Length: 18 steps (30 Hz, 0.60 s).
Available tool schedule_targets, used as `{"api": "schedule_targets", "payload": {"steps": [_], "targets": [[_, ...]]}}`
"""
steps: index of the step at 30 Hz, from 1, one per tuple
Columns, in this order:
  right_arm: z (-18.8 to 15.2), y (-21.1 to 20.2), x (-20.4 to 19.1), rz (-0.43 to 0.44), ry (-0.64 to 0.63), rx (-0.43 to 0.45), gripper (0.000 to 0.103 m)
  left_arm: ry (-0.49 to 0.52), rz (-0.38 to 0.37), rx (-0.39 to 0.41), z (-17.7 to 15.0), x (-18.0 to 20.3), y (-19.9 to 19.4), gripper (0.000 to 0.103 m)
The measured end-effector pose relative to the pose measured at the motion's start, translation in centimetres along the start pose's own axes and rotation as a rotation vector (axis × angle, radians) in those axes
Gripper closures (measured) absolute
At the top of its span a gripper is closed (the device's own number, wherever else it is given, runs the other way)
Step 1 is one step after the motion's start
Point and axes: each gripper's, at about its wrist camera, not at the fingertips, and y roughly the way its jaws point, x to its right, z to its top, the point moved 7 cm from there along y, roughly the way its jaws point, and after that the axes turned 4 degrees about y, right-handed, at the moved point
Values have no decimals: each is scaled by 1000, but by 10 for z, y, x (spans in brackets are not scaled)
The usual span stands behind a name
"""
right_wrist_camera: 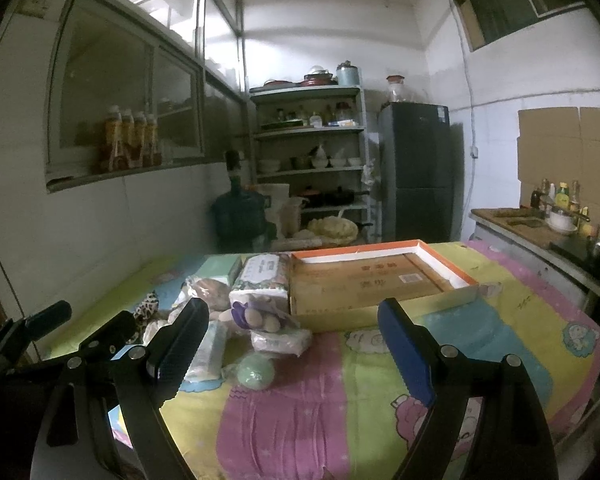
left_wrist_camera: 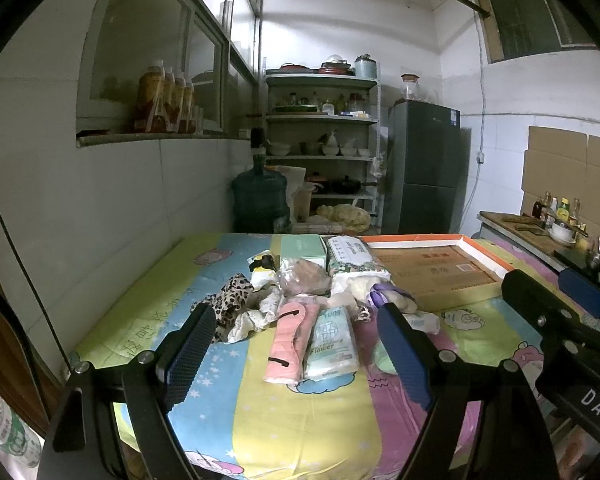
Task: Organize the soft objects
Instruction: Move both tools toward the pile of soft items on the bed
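Observation:
A heap of soft things lies mid-table on the cartoon-print cloth: a leopard-print cloth [left_wrist_camera: 230, 300], a pink folded cloth [left_wrist_camera: 290, 344], a "Flower" tissue pack [left_wrist_camera: 332, 344], a bagged brown item [left_wrist_camera: 306, 278], a large floral tissue pack [left_wrist_camera: 354, 258] and a purple-and-cream plush [right_wrist_camera: 256, 316]. A green round soft item [right_wrist_camera: 256, 372] and a small wrapped pack [right_wrist_camera: 280, 340] lie nearer in the right wrist view. A shallow cardboard box lid [right_wrist_camera: 380, 280] with an orange rim sits behind. My left gripper [left_wrist_camera: 300, 356] is open before the pile. My right gripper [right_wrist_camera: 296, 352] is open too, holding nothing.
A wall runs along the table's left side. Behind the table stand a water jug [left_wrist_camera: 260, 196], a metal shelf of dishes [left_wrist_camera: 320, 140] and a dark fridge [left_wrist_camera: 424, 168]. A counter with bottles and a bowl [left_wrist_camera: 556, 224] lies at right.

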Motion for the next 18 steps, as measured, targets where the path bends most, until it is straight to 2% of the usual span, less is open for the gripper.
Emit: {"api": "schedule_targets", "payload": {"steps": [18], "targets": [[-5,3,-5,21,-4,-15,16,-4,-4,-10,-2,1,2,20]]}}
